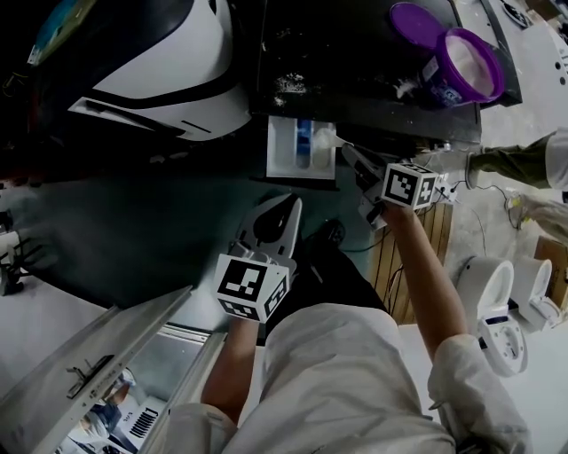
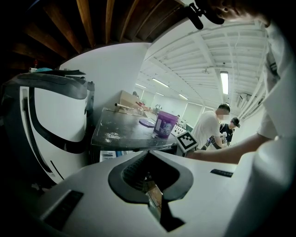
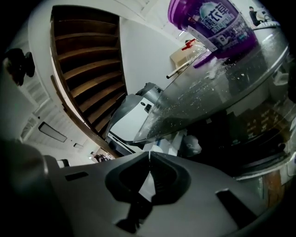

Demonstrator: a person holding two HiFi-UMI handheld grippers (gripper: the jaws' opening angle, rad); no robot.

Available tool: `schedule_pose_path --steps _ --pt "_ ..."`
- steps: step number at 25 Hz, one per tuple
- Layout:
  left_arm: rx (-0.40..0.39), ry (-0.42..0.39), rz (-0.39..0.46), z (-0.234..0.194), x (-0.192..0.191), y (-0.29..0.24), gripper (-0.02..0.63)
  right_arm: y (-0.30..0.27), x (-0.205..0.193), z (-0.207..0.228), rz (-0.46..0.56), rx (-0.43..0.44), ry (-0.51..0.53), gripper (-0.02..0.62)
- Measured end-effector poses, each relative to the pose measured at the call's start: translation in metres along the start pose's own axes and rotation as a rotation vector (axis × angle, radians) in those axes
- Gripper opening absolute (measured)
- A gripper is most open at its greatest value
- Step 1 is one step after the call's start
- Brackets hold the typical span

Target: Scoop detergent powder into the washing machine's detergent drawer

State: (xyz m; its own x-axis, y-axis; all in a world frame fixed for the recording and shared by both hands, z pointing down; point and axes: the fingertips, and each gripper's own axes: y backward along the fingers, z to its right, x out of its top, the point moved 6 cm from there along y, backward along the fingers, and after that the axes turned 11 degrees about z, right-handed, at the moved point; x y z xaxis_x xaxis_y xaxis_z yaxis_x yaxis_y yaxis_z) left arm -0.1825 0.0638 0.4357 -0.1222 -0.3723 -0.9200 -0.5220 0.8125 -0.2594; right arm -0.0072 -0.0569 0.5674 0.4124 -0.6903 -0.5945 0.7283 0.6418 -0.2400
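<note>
purple tub (image 3: 213, 24), chinese label print, right claw (image 3: 149, 157) gripping scoop (image 1: 325, 138)

Head view ran dim, the washing machine's top (image 1: 355, 53) swallowing detail in shadow. Left gripper view caught a bright ceiling strip light (image 2: 225, 82) overhead. Right gripper view showed glare streaking that top (image 3: 217, 88), and both fisheye views bent and blackened at the corners.

Machine top (image 1: 355, 62) bears tub (image 1: 451, 87), lid (image 1: 413, 22), powder (image 1: 288, 86).
</note>
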Motion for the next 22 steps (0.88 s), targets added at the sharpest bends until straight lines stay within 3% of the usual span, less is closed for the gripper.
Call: schedule_pose_path --steps 22 --pt "0.008 0.013 0.001 -0.007 -0.002 0.001 0.020 -0.023 -0.005 -0.016 -0.167 -0.096 0.590 0.008"
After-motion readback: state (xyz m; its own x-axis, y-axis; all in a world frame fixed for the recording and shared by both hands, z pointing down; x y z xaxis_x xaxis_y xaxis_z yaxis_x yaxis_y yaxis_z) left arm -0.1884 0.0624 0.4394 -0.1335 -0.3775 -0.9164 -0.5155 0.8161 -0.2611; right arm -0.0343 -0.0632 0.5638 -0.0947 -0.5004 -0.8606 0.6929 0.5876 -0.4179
